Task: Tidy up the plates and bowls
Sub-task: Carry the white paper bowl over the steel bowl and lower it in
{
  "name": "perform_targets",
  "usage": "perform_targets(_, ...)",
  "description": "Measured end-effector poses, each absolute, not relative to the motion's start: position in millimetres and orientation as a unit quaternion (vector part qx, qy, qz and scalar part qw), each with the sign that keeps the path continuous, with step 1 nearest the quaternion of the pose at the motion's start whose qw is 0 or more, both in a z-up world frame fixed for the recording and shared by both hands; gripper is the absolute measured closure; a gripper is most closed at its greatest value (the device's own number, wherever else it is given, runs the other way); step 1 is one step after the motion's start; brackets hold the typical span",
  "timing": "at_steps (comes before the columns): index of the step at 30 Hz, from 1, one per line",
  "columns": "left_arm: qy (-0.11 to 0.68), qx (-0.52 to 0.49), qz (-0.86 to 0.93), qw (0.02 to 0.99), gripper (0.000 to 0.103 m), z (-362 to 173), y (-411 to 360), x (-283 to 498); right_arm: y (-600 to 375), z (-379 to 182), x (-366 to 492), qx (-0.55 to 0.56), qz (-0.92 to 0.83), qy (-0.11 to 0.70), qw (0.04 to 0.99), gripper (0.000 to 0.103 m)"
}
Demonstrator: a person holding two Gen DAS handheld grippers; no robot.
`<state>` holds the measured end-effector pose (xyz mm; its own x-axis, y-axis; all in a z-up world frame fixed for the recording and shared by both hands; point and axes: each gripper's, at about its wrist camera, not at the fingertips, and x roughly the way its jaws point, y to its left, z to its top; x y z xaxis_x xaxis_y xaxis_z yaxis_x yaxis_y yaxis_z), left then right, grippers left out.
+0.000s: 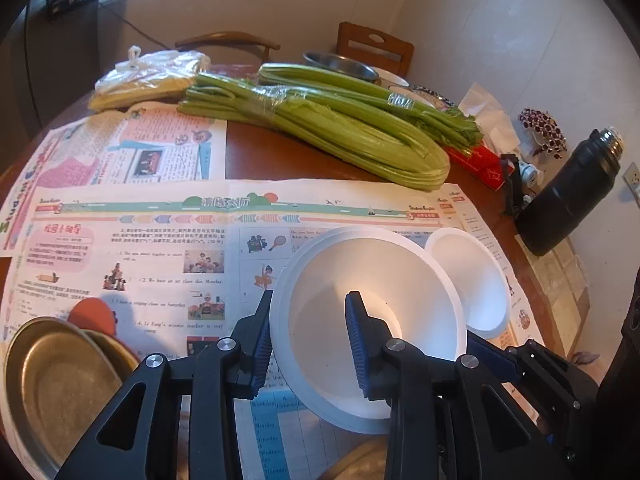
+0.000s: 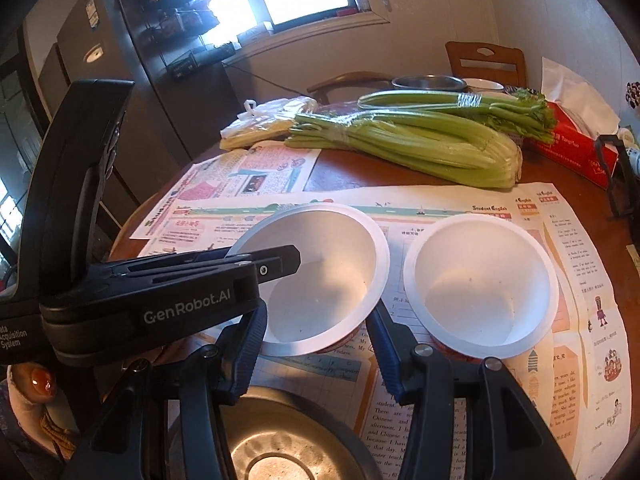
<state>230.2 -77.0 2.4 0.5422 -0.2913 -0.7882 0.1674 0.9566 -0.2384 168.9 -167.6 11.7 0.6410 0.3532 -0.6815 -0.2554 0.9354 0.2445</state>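
My left gripper (image 1: pixel 310 344) is shut on the near rim of a white paper bowl (image 1: pixel 372 280), one finger inside and one outside; the bowl is tilted above the newspaper. In the right wrist view the same bowl (image 2: pixel 320 280) shows with the left gripper (image 2: pixel 276 260) clamped on its left rim. A second white bowl (image 2: pixel 480 284) stands to its right, and it also shows in the left wrist view (image 1: pixel 472 276). My right gripper (image 2: pixel 316 328) is open and empty, just in front of the held bowl. Metal plates (image 1: pixel 60 380) lie at the left; a metal dish (image 2: pixel 276 452) lies under my right gripper.
Newspaper sheets (image 1: pixel 140 248) cover the round wooden table. Celery bunches (image 1: pixel 320 128) lie behind. A black flask (image 1: pixel 568 196), red tissue box (image 2: pixel 576 148), plastic bag (image 1: pixel 148 76) and metal basin (image 1: pixel 340 66) stand at the back. Two chairs stand behind the table.
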Motion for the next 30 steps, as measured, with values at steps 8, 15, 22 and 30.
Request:
perform_targets(8, 0.442, -0.059, -0.135, 0.885, 0.068, 20.9, -80.2, 207.9, -170.6, 25.2, 150.9, 0.063, 0.174, 0.371, 0.910, 0.051)
perform_targets(15, 0.427, -0.058, -0.135, 0.892, 0.068, 37.5, -82.6, 184.9, -174.3, 38.4, 128.3, 0.060, 0.180, 0.352, 0.917, 0.051)
perform_targets(22, 0.410, -0.053, -0.133, 0.901, 0.068, 55.6, -86.8, 156.5, -180.3, 50.1, 103.4, 0.065, 0.191, 0.337, 0.920, 0.051)
perform_targets(30, 0.407, -0.052, -0.127, 0.903, 0.068, 63.9, -88.8, 127.0, -183.9, 58.7, 72.2, 0.061, 0.203, 0.327, 0.921, 0.051)
